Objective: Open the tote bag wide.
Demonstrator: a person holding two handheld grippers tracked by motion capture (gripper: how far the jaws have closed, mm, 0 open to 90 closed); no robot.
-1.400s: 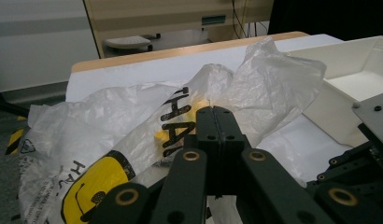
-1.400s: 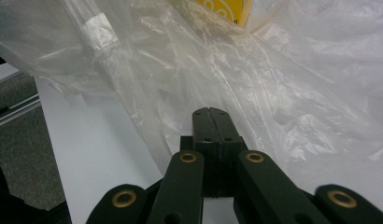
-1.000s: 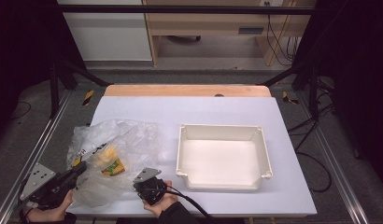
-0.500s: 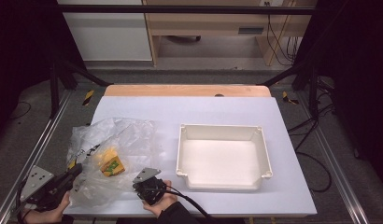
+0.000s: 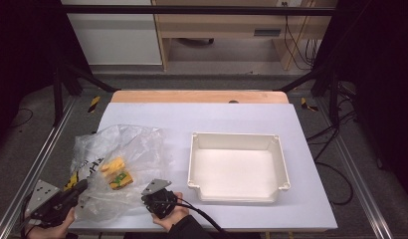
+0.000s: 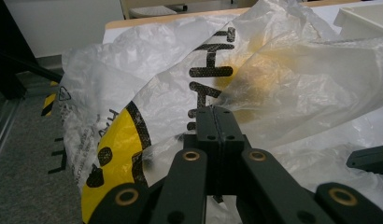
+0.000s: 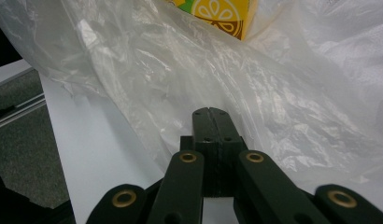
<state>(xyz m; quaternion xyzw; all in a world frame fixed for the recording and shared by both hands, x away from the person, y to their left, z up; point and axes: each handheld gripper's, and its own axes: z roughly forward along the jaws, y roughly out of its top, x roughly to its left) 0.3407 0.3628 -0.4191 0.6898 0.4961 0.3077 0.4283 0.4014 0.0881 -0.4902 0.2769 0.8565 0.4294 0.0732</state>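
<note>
The left tongs [image 5: 81, 186] sit at the near left corner of the desk [image 5: 232, 119], their jaws pressed flat together, and in the left gripper view a fold of the clear plastic bag [image 5: 117, 159] runs right up to the jaw tips [image 6: 216, 112]; whether any film is caught between them cannot be told. The right tongs [image 5: 153, 195] lie near the front edge, just left of the white tray [image 5: 237, 142], held in a hand [image 5: 174, 216] that comes in from below. Their jaws are clenched too, tips together in the right gripper view [image 7: 211, 112], resting against the crinkled film of the bag; here as well it is unclear whether film is pinched.

The bag lies crumpled on the left half of the desk, between the two tongs and reaching back toward the middle. It carries black lettering and a yellow-and-black printed patch [image 6: 110, 154] on the side near the left tongs. Inside it sit a pale yellow item [image 5: 114, 164] and, touching it on the near side, a small yellow and green packet [image 5: 121, 179], whose citrus-slice print shows in the right gripper view [image 7: 217, 11]

The tray stands upright to the right of the bag, apart from it
</note>
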